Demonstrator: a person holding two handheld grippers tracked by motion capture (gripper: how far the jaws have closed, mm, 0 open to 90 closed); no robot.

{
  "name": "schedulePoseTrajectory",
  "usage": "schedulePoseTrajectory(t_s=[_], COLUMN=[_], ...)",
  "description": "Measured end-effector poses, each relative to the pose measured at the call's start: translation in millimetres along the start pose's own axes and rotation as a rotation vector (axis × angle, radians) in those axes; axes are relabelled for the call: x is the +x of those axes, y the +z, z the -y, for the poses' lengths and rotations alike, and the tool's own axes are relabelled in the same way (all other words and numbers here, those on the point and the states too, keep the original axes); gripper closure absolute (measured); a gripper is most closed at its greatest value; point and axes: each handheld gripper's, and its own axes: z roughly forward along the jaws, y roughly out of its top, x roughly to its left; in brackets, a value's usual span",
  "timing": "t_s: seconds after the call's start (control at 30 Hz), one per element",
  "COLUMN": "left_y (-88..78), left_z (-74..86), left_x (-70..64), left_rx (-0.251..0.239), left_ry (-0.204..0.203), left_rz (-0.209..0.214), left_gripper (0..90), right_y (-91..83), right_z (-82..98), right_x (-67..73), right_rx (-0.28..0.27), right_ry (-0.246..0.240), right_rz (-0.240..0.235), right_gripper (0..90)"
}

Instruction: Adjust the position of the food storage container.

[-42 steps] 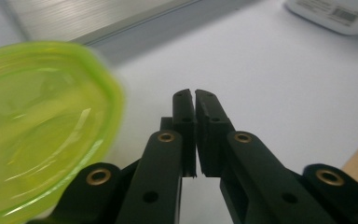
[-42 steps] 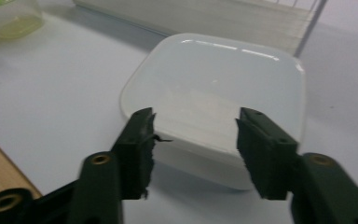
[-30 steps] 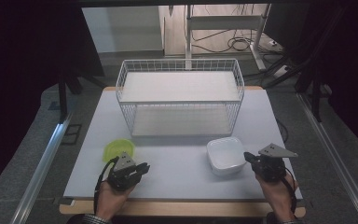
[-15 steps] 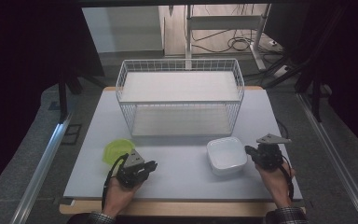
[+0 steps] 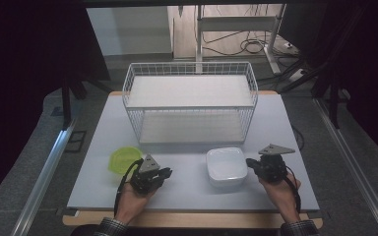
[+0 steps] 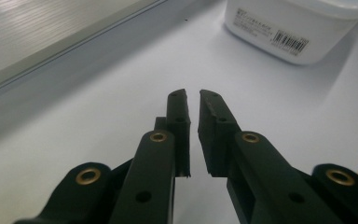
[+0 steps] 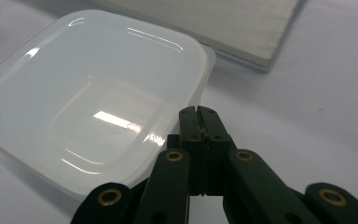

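Observation:
A white lidded plastic container (image 5: 226, 166) sits on the table, front right of centre, and a lime-green bowl (image 5: 123, 160) sits front left. My left gripper (image 5: 168, 172) lies just right of the bowl and points right toward the container (image 6: 298, 23). Its jaws (image 6: 193, 95) are almost together with only a thin gap and nothing between them. My right gripper (image 5: 249, 163) points left, with its tips close to the container's right side. In the right gripper view the jaws (image 7: 197, 110) are shut and empty, right beside the container's rim (image 7: 204, 70).
A white wire basket (image 5: 189, 98) stands on a pale board (image 7: 205, 23) at the back middle of the table. The table's wooden front edge (image 5: 192, 219) runs just behind both hands. Dark floor and cables lie beyond the table.
Both hands have moved inward. The left gripper has slid right, away from the green bowl, and the right gripper has slid left, closer to the white container.

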Motion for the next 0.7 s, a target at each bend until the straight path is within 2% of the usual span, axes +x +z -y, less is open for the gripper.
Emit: schedulePoseTrajectory(t_s=[0.23,0.43,0.7], left_y=[11.2,15.2,21.1], left_z=[-6.0,-7.6,-12.4], left_x=[-3.1,-5.0,-3.0], left_rx=[0.011,0.014,-0.008], left_ry=[0.019,0.022,-0.015], left_rz=[0.016,0.028,0.054], left_gripper=[82.9,82.9,82.8], right_y=[6.3,10.0,19.2], right_z=[-2.8,-3.5,-3.7], right_x=[20.5,32.9,46.6], right_rx=[0.003,0.003,0.019], right_ry=[-0.023,-0.025,-0.059], right_rz=[-0.054,-0.100,-0.123], right_gripper=[89.3,89.3,88.5])
